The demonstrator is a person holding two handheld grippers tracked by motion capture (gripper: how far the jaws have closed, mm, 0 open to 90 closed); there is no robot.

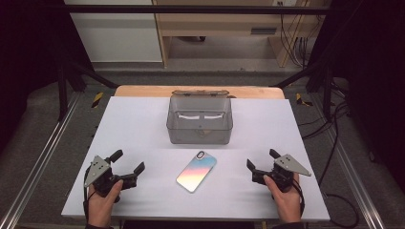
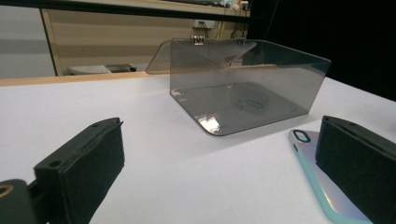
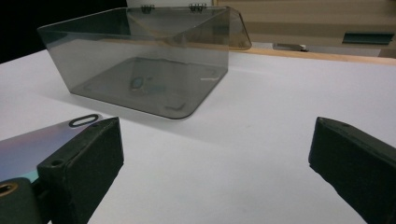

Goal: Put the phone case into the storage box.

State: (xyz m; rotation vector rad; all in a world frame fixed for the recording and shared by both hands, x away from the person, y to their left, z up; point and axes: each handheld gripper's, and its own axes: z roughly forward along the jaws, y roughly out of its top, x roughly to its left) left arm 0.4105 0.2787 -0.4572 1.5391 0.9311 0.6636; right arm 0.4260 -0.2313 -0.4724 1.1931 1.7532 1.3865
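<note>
Lying flat just in front of the smoky clear box (image 1: 199, 125), phone (image 1: 196, 171) sits untouched; left gripper (image 1: 128, 166) and right gripper (image 1: 261, 165) flank the box's near side, jaws spread, empty.

A white table (image 1: 143, 124) stood on a grey floor (image 1: 43, 114), its wooden edge (image 1: 143, 90) visible at the far side. Beyond it were a pale wooden shelf unit (image 1: 215, 24), a white cabinet (image 1: 114, 33) and trailing black cables (image 1: 296, 45).
</note>
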